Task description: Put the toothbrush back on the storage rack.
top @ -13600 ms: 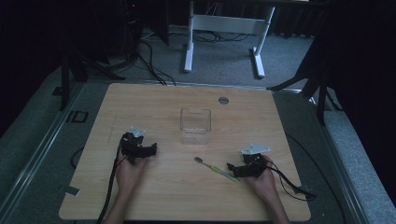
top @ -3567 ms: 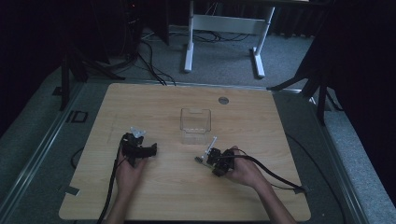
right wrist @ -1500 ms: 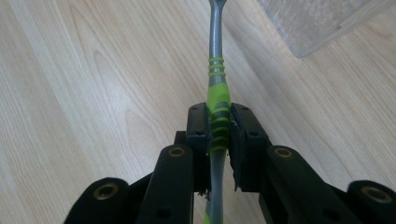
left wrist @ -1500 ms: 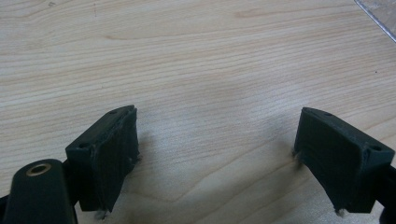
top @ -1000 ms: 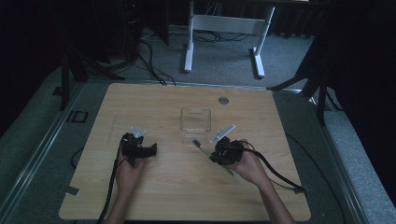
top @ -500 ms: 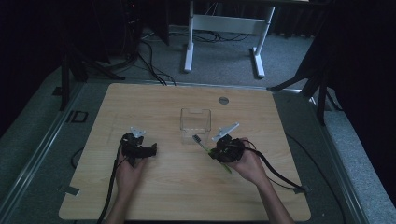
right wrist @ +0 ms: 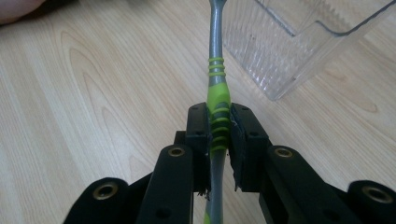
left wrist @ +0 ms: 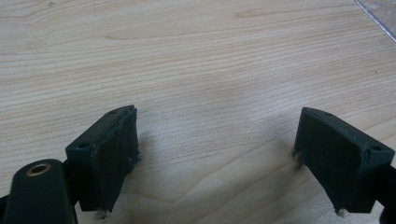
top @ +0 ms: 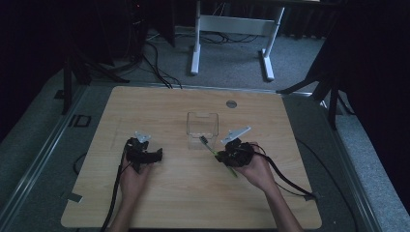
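Toothbrush lifted toward clear box | right claw clamps it, head seemingly near rim | left claw gapes, idle

A clear plastic box stands mid-surface, just ahead of the right gripper and its clamped toothbrush. Bare wood lies open between both hands and around the left gripper.

High view looks down on the table; both claw views skim it closely.
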A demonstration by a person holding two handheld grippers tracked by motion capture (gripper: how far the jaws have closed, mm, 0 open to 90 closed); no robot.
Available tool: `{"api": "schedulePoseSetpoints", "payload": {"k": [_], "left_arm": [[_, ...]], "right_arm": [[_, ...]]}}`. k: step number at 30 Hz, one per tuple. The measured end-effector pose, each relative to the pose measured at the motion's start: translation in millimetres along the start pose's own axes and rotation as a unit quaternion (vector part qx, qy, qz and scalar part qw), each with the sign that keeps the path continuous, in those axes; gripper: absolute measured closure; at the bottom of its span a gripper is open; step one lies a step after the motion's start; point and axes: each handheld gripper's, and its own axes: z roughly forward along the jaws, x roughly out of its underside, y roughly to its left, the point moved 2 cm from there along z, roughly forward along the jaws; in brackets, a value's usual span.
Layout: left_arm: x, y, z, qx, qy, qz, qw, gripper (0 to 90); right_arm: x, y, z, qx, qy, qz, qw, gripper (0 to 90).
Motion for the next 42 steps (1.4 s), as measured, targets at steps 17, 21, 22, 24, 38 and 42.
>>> {"api": "schedulePoseSetpoints", "payload": {"k": [17, 21, 22, 24, 38, 42], "left_arm": [[0.0, 0.0, 0.0, 0.0, 0.0, 0.0, 1.0, 14.0], [0.0, 0.0, 0.0, 0.0, 0.0, 0.0, 1.0, 14.0], [0.0, 0.0, 0.0, 0.0, 0.0, 0.0, 1.0, 14.0], [0.0, 0.0, 0.0, 0.0, 0.0, 0.0, 1.0, 14.0], [0.0, 0.0, 0.0, 0.0, 0.0, 0.0, 1.0, 14.0], [0.0, 0.0, -0.1, 0.0, 0.001, 0.0, 1.0, 14.0]], "right_arm": [[-4.5, -4.6, -2.5, -0.004, -0.044, 0.019, 0.9989, 78.8], [-5.3, -5.3, -3.8, -0.001, -0.051, 0.023, 0.9984, 78.8], [-5.4, -5.7, -4.1, 0.0, -0.054, 0.022, 0.9983, 78.8], [-6.0, -6.3, -4.8, -0.001, -0.058, 0.025, 0.998, 78.8], [-8.2, -9.5, -8.2, 0.005, -0.086, 0.041, 0.9955, 78.8], [-9.2, -9.9, -9.3, -0.002, -0.094, 0.046, 0.9945, 78.8]]}}
